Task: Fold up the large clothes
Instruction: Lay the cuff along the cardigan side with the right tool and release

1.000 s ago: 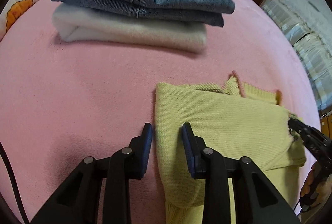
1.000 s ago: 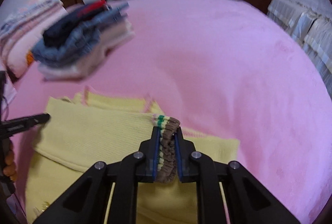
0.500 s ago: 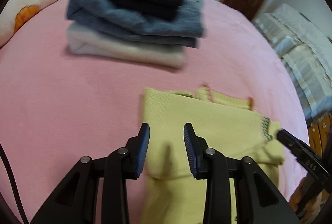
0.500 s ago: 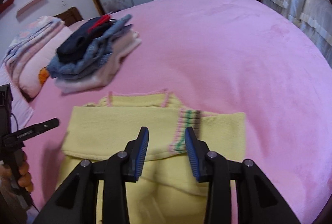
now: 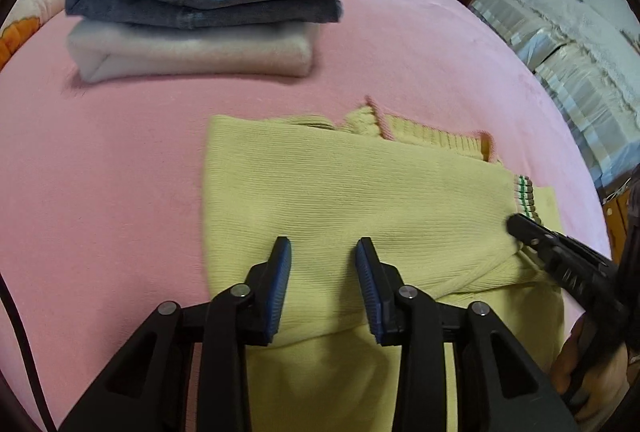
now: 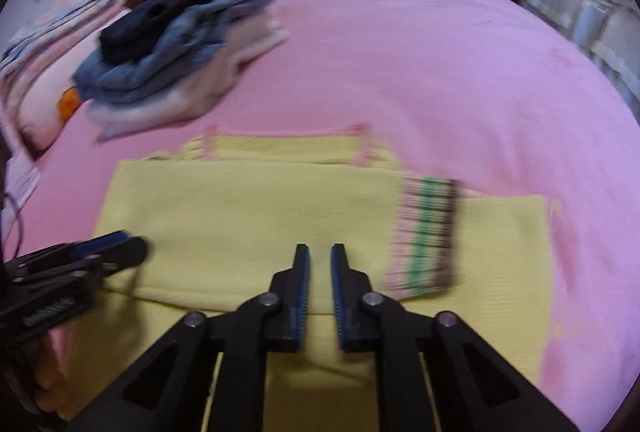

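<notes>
A pale yellow knit sweater lies partly folded on the pink bed; it also shows in the right wrist view. Its sleeve is laid across the body, with the striped cuff at the right; the cuff also shows in the left wrist view. My left gripper is open and empty, just above the folded sleeve. My right gripper hovers over the sweater's middle, empty, with a narrow gap between its jaws. Each gripper shows in the other's view, the right one and the left one.
A stack of folded clothes, white, denim and dark pieces, stands at the bed's far left; it also shows in the right wrist view. A pillow lies behind it. The pink bedspread spreads around. Covered furniture stands right.
My right gripper let go of the striped cuff, which now lies on the sweater, then moved left and narrowed its jaws. My left gripper moved right, over the sweater.
</notes>
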Demonstrator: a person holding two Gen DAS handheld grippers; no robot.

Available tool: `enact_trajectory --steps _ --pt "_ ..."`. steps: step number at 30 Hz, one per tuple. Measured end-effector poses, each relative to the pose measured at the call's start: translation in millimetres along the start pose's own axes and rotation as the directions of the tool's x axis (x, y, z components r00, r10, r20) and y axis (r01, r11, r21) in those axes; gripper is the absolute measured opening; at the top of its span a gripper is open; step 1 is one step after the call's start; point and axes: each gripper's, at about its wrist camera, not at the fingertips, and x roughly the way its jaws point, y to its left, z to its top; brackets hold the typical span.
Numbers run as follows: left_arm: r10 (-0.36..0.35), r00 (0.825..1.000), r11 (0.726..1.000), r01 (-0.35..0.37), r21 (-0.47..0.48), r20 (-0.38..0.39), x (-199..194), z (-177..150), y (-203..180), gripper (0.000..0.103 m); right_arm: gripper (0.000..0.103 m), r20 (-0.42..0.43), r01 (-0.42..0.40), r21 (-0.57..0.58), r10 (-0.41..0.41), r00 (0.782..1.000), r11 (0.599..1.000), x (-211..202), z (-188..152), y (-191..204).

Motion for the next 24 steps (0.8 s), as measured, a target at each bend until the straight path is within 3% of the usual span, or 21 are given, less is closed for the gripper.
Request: enact_trajectory --steps 3,6,11,17,22,24 --pt "-0.021 1.0 0.999 0.021 -0.037 -0.001 -0.3 -1.5 12.6 0.016 0.0 -0.002 0.005 0.071 -0.005 1.0 0.997 -4.3 -1.9 -34.2" --pt "-0.039 0.999 0.997 0.039 -0.065 0.001 -1.3 -3.7 17.0 0.016 0.0 0.004 0.026 0.079 -0.026 1.0 0.997 -9.2 -3.8 -42.0" --pt "0.01 1.0 0.999 -0.01 -0.034 0.001 -0.2 -4.8 5.9 0.016 0.0 0.006 0.034 0.097 -0.035 0.999 0.995 -8.4 -6.4 -39.6" --pt "0.013 1.0 0.999 -0.014 -0.038 -0.012 -1.7 -0.6 0.5 0.016 0.002 0.001 0.007 0.108 -0.007 1.0 0.994 -10.9 -2.4 -36.9" --pt "0.037 0.999 0.999 -0.037 -0.029 -0.012 -10.4 0.4 -3.5 0.024 0.002 -0.001 0.008 0.094 -0.008 1.0 0.996 -20.6 -2.4 -28.4" --pt "0.046 0.999 0.998 -0.046 -0.031 -0.003 -16.9 0.1 -5.0 0.037 0.002 -0.002 -0.007 0.103 0.007 1.0 0.995 -25.9 -2.5 -26.7"
